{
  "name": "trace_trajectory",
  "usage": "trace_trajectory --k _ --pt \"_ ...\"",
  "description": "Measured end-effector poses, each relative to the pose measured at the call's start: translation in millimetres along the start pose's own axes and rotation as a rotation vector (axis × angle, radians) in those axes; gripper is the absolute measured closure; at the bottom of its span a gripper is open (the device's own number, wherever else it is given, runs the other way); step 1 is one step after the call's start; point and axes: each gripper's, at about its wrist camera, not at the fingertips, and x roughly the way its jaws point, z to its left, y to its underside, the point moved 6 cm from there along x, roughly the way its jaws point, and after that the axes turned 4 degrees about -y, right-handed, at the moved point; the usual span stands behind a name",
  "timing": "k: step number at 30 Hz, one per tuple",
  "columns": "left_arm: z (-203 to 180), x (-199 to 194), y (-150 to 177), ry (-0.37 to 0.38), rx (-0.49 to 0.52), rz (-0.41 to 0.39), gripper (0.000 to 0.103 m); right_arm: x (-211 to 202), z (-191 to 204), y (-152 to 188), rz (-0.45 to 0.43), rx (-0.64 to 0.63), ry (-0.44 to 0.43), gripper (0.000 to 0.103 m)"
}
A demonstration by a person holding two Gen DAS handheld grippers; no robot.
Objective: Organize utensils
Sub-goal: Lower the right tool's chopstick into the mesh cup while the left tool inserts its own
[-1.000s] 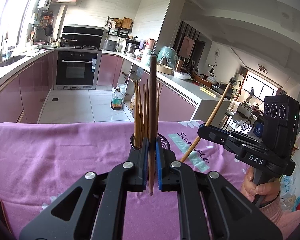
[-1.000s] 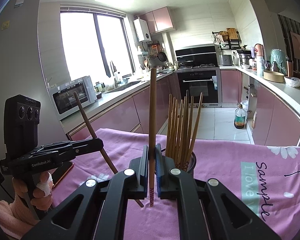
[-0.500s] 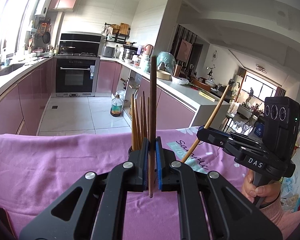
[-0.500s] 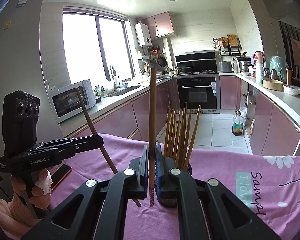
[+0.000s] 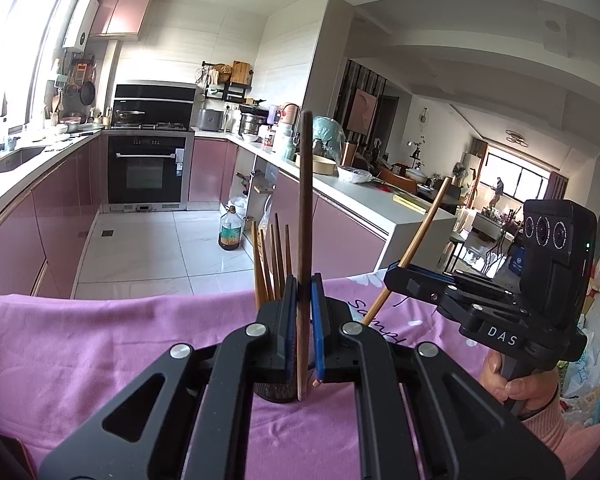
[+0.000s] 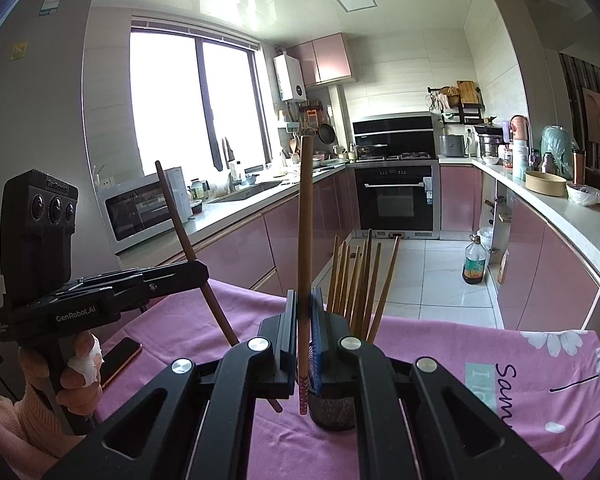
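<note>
Daylight from the window (image 6: pixel 192 108) (blown out to white) lights both views brightly, with glare on the glossy ceiling (image 6: pixel 236 0). Fisheye distortion bends walls and counters, and the corners fall to black. Focus is sharp throughout; shadows under the fingers (image 5: pixel 288 312) are soft.

My grippers (image 5: pixel 303 300) are black with blue pads (image 5: pixel 317 320), silver screws, "DAS" and "GenRobot.AI" labels, pink sleeves (image 6: pixel 16 420).
</note>
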Motion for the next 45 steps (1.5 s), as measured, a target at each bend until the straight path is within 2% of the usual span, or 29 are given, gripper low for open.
trace_trajectory --k 45 --pt "-3 -1 -23 -0.002 0.006 -0.030 0.095 4 -2 -14 -0.016 -0.012 0.012 0.098"
